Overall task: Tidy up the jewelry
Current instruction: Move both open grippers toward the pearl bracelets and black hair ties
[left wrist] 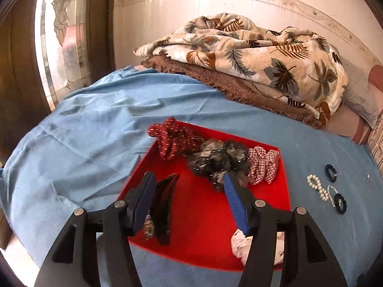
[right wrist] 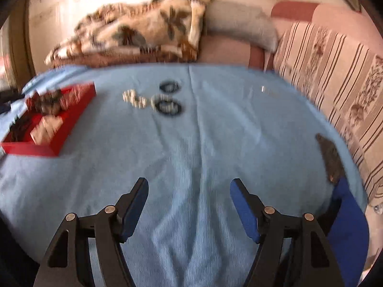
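Observation:
A red tray (left wrist: 205,217) lies on the blue bedsheet (left wrist: 95,124). It holds a dark red scrunchie (left wrist: 174,138), a dark dotted scrunchie (left wrist: 215,160), a red checked scrunchie (left wrist: 263,165), a pale pink item (left wrist: 239,244) and a dark hair clip (left wrist: 164,208). My left gripper (left wrist: 189,175) hangs open over the tray, with the clip just inside its left finger and no pad pressing it. Right of the tray lie a pearl bracelet (left wrist: 317,187) and two dark hair ties (left wrist: 330,172). My right gripper (right wrist: 189,181) stands open and empty over bare sheet, well short of the pearls (right wrist: 134,99) and hair ties (right wrist: 168,107).
A leaf-print blanket (left wrist: 251,55) is heaped at the back of the bed. Striped cushions (right wrist: 335,83) line the right side. A small shiny piece (right wrist: 263,88) lies far right on the sheet. A dark flat object (right wrist: 330,160) and dark blue fabric (right wrist: 347,227) sit near the right edge.

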{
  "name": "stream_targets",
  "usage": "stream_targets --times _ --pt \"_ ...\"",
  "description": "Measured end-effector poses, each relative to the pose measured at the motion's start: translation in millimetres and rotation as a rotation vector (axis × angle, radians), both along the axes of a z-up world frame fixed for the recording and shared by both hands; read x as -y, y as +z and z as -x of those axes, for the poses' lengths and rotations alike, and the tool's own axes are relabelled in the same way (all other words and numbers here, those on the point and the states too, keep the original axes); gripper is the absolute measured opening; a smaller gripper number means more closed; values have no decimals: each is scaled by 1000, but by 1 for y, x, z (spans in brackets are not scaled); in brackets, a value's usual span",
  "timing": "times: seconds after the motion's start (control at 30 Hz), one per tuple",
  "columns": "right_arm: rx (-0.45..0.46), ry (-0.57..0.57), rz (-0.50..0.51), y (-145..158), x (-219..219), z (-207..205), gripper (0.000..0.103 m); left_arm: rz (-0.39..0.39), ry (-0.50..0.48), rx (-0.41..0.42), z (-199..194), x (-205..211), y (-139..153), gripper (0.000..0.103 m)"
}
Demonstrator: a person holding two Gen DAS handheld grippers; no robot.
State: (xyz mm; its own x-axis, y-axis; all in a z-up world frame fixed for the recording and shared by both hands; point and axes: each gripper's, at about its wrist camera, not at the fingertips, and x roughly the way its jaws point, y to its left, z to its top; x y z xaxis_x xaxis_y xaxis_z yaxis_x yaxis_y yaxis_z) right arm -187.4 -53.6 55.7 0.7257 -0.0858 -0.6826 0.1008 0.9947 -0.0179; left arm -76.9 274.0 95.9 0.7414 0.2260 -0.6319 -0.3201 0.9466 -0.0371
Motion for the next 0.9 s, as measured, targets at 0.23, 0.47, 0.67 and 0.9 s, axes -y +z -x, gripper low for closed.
stream_targets --times 0.23,0.47,0.67,0.9 --pt "-38 72 23 -12 -4 9 81 5 75 35 20 -10 5 68" --pt "-6 102 43 0 -1 26 81 -11 103 47 25 -15 6 68" --pt "58 108 64 34 14 32 81 -14 121 71 32 -16 12 68" --pt "112 99 -39 77 62 -10 89 13 52 36 50 -2 40 71"
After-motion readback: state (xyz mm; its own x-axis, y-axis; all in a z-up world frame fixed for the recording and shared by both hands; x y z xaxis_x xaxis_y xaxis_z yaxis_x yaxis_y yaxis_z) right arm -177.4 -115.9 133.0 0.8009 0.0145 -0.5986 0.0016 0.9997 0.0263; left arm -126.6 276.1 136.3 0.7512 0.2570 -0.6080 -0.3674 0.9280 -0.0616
